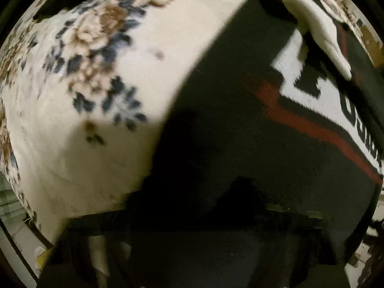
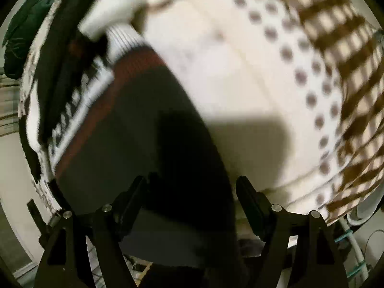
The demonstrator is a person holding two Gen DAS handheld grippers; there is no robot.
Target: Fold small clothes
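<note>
A dark knitted garment (image 1: 240,124) with a red stripe and a white lettered band is lying on a floral cream bedspread (image 1: 100,76). The right hand-held gripper (image 2: 192,187) is hovering over its dark edge with jaws spread wide. The left hand-held gripper's state cannot be told; shadow and dark cloth are hiding it.

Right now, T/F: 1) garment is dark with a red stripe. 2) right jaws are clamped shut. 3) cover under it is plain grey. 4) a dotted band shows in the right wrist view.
1) The garment is dark with a red stripe: true.
2) The right gripper is clamped shut: false, its jaws stand apart.
3) The cover is plain grey: false, it is cream with a flower print.
4) A dotted band shows in the right wrist view: true.
</note>
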